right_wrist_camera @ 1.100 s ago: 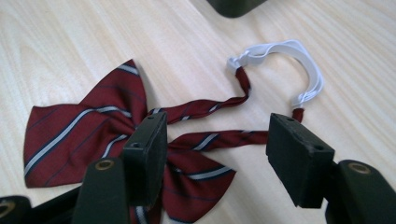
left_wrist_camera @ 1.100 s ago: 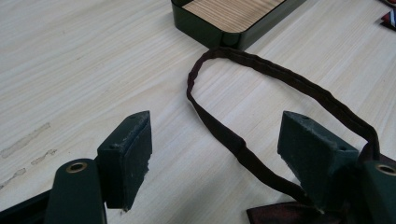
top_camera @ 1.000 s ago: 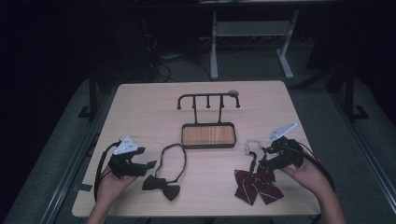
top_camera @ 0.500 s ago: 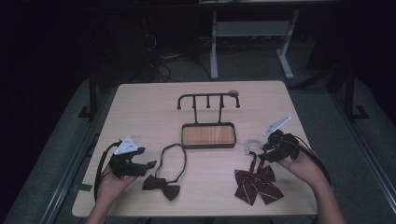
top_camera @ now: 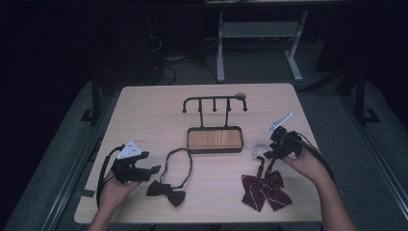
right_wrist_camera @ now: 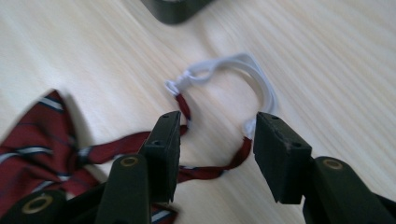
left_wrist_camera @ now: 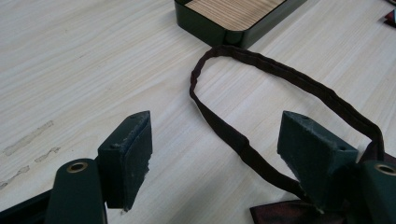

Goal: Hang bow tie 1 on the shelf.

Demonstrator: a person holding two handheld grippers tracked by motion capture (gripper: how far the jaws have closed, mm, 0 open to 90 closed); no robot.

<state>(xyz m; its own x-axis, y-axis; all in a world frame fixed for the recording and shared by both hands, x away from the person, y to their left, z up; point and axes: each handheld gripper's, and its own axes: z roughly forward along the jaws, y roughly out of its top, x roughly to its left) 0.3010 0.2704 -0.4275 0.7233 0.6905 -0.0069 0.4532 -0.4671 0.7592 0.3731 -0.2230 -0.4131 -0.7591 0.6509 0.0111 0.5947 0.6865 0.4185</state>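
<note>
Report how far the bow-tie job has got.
Done: nothing; the hook stand carries nothing. In hand: the right tool, jaws just closing, straddles the red striped bow tie by its white elastic, not yet gripping. Left: the dark bow tie lies untouched beside the open left tool.

Striped red bow tie (top_camera: 266,191), white elastic (right_wrist_camera: 233,70); dark brown bow tie (top_camera: 166,192).

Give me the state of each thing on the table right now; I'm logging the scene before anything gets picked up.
Dark bow tie: flat on the table, strap looped open, not gripped.
Striped red bow tie: flat on the table, white elastic loop lying free.
Hook stand: upright, nothing hanging on it.
Left tool: open above the dark strap.
Right tool: open, jaws have just been closing over the red strap, not yet pressing it.
</note>
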